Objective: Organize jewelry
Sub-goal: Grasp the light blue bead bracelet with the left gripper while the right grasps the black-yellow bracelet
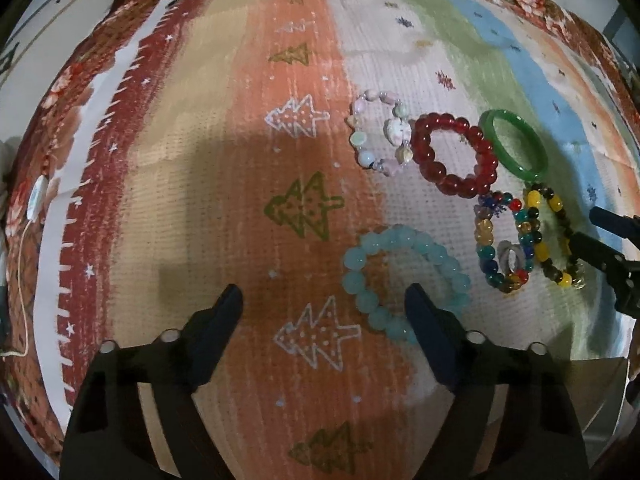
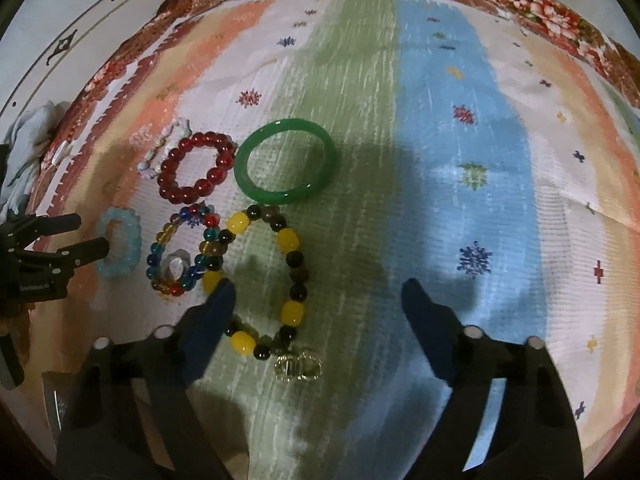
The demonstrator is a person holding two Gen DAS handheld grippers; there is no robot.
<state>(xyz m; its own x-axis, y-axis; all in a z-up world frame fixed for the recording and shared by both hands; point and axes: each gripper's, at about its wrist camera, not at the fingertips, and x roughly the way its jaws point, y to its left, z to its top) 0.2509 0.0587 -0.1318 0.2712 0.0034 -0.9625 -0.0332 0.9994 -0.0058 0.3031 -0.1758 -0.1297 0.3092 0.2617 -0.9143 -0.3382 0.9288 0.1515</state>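
Note:
Several bracelets lie on a striped cloth. In the left wrist view: a pale shell-bead bracelet (image 1: 380,134), a dark red bead bracelet (image 1: 454,156), a green bangle (image 1: 516,144), a multicolour bead bracelet (image 1: 504,244), a yellow-and-dark bead bracelet (image 1: 554,236) and a light blue bead bracelet (image 1: 404,280). My left gripper (image 1: 324,300) is open; its right finger overlaps the blue bracelet. My right gripper (image 2: 316,296) is open over the yellow-and-dark bracelet (image 2: 294,240), near the green bangle (image 2: 286,166), red bracelet (image 2: 196,168) and multicolour bracelet (image 2: 180,252).
The striped cloth (image 2: 460,140) lies over a floral cover (image 2: 540,12). A small clear ring charm (image 2: 298,366) sits at the yellow bracelet's near end. A white crumpled cloth (image 2: 28,140) lies at the far left. A white panel (image 2: 80,32) stands behind.

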